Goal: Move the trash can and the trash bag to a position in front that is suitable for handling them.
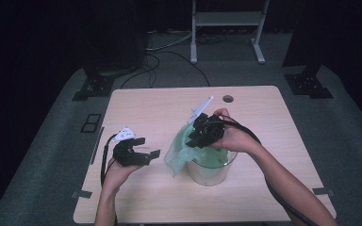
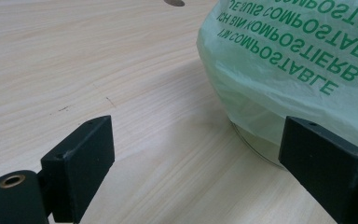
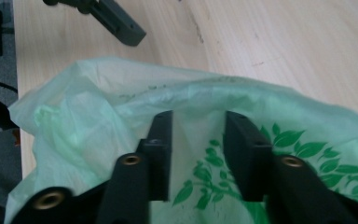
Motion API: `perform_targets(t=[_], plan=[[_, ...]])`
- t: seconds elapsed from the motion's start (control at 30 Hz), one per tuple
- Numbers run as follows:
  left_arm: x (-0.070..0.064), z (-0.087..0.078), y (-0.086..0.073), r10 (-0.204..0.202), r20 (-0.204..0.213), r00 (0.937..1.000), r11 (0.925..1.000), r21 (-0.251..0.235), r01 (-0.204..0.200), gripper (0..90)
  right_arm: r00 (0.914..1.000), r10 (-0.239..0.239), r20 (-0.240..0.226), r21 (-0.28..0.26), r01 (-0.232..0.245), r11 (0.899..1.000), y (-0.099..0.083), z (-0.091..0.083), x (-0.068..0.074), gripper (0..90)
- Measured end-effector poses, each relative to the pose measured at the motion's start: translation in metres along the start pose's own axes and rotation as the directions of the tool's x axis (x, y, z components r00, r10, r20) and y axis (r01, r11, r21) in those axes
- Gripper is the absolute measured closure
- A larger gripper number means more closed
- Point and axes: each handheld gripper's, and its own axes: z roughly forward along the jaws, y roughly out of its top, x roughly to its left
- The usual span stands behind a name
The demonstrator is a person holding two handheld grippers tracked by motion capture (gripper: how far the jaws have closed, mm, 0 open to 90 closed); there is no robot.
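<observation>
On the left half of the wooden table (image 1: 136,101), the left gripper (image 1: 146,154) hovers with its jaws spread wide and nothing between them, pointed toward the bag. Its own view looks across bare tabletop at the side of the green bag (image 2: 293,65), with the clear rim of the container (image 2: 256,142) just visible beneath the film.

Right of centre stands the clear round container (image 1: 210,172), lined with the thin green compostable bag (image 1: 181,153); the bag's loose mouth spills over the container's left side and sags toward the table. Above it the right gripper (image 1: 200,134) reaches down into the bag's opening. In the right gripper view its jaws stand part-open over the film (image 3: 198,158); I judge it released, with no fold pinched, though the film lies close behind the fingers.

The step in hand looks like spreading the liner over the rim. To do it well, the right gripper should nip a single layer of the edge near the rim and draw it outward and down, while the left takes the slack flap on the opposite side, so the film stretches evenly without tearing or tipping the container.

Green print on the bag, seen upside down, reads "COMPOSTABLE" and "KOMPOSTIERBAR"; a leafy sprig motif is printed inside.
</observation>
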Motion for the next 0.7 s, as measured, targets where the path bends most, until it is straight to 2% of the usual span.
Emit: perform_targets(t=[0.1,0.23,0.37,0.47,0.5,0.53,0.57,0.63,0.67,0.7], plan=[[0.0,0.001,0.0,0.0,0.002,1.0,1.0,0.004,0.0,9.3,1.0,-0.002,-0.005,-0.004,0.002,1.0,0.0,0.003,0.001,90.0],[0.0,0.001,-0.001,-0.003,0.003,1.0,1.0,0.006,0.003,9.3,0.9999,-0.011,0.011,-0.021,0.011,1.0,0.0,0.002,0.002,90.0],[0.0,0.002,-0.001,-0.001,0.006,1.0,1.0,0.009,0.001,9.3,0.9998,-0.002,0.02,-0.046,0.003,0.999,-0.003,-0.011,0.001,90.0],[0.0,0.002,-0.001,-0.001,0.004,1.0,1.0,0.01,0.001,9.3,0.9998,0.012,-0.013,-0.056,-0.013,0.998,-0.005,-0.02,0.0,90.0],[0.0,0.001,-0.001,0.0,0.004,1.0,1.0,0.01,0.0,9.3,0.9996,0.018,-0.021,-0.066,-0.019,0.998,-0.005,-0.023,0.001,89.6],[0.0,0.001,0.0,0.0,0.003,1.0,1.0,0.008,0.0,9.3,0.9988,0.02,-0.046,-0.076,-0.023,0.997,-0.005,-0.026,0.002,80.3],[0.0,0.001,0.0,-0.001,0.003,1.0,1.0,0.006,0.001,9.3,0.9955,0.022,-0.092,-0.079,-0.03,0.996,-0.005,-0.028,0.002,76.6],[0.0,0.0,0.0,0.001,0.001,1.0,1.0,0.005,-0.001,9.3,0.9924,0.015,-0.122,-0.085,-0.025,0.996,-0.004,-0.032,0.005,68.1],[0.0,0.001,0.0,0.0,0.001,1.0,1.0,0.005,0.0,9.3,0.9889,0.014,-0.148,-0.079,-0.026,0.997,-0.004,-0.033,0.006,65.8],[0.0,0.001,0.0,-0.002,0.001,1.0,1.0,0.005,0.002,9.3,0.9881,0.01,-0.154,-0.074,-0.022,0.997,-0.004,-0.032,0.007,64.4]])
